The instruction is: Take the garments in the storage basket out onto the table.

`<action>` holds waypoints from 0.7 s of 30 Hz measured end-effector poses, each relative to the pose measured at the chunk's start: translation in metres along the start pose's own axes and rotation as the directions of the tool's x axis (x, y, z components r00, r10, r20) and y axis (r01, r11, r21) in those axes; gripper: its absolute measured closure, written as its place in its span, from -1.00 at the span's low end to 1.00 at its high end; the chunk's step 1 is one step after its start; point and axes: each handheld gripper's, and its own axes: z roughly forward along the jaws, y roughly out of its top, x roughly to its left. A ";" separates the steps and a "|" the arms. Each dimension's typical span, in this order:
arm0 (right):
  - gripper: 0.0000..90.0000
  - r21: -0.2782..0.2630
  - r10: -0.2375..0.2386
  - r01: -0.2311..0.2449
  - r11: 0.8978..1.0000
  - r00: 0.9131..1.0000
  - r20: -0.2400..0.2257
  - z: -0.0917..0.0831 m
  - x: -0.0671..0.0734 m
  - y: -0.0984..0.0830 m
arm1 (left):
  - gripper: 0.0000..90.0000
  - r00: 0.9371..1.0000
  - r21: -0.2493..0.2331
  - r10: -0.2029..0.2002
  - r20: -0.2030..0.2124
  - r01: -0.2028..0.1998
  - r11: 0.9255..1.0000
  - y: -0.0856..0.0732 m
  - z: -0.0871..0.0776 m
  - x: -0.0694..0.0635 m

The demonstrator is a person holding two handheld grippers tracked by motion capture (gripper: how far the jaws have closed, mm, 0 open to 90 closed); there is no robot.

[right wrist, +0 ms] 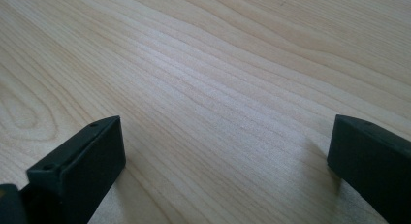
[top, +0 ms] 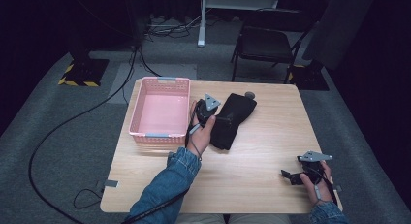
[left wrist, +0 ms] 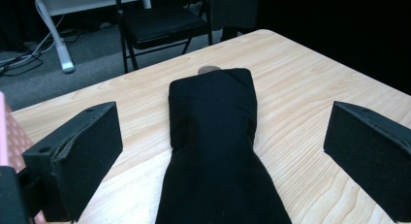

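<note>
Nearest us, our right claw (top: 291,176) rests wide open and empty on the desk (top: 261,151). Our left claw (top: 220,118), fully open, straddles the folded black cloth (top: 232,120) lying mid-desk, right of the pink basket (top: 160,110).

Matt black cloth (left wrist: 213,136), pale smooth wood-grain table (right wrist: 232,64), pink perforated plastic basket (top: 145,99)

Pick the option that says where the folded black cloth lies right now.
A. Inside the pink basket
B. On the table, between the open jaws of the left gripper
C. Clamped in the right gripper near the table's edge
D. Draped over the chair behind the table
B: the black cloth lies flat on the table, and the left gripper has its jaws standing wide on either side of it, with the pink basket beside it.
</note>
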 end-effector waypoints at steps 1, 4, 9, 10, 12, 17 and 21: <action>-1.00 0.000 0.000 0.000 1.000 1.000 0.000 0.000 0.000 0.000 | -1.00 1.000 -0.001 0.001 -0.003 -0.001 1.000 -0.001 -0.001 0.000; -1.00 0.000 0.000 0.000 1.000 1.000 0.000 0.000 0.000 0.000 | -1.00 1.000 -0.001 0.005 -0.012 -0.005 1.000 -0.004 -0.007 0.000; -1.00 0.000 0.000 0.000 1.000 1.000 0.000 0.000 0.000 0.000 | -1.00 1.000 0.023 0.017 -0.013 -0.017 1.000 -0.010 -0.015 0.001; -1.00 0.000 0.000 0.000 1.000 1.000 0.000 0.000 0.000 0.000 | -1.00 1.000 0.023 0.013 -0.015 -0.013 1.000 -0.011 -0.017 0.002; -1.00 0.000 0.000 0.000 1.000 1.000 0.000 0.000 0.000 0.000 | -1.00 1.000 0.019 0.009 -0.023 -0.008 1.000 -0.013 -0.021 0.004; -1.00 0.000 0.000 0.000 1.000 1.000 0.000 0.000 0.000 0.000 | -1.00 0.999 0.017 0.019 -0.037 -0.018 1.000 -0.017 -0.030 0.006; -1.00 0.000 0.000 0.000 1.000 1.000 0.000 0.000 0.000 0.000 | -1.00 0.999 0.019 0.024 -0.047 -0.023 1.000 -0.019 -0.037 0.010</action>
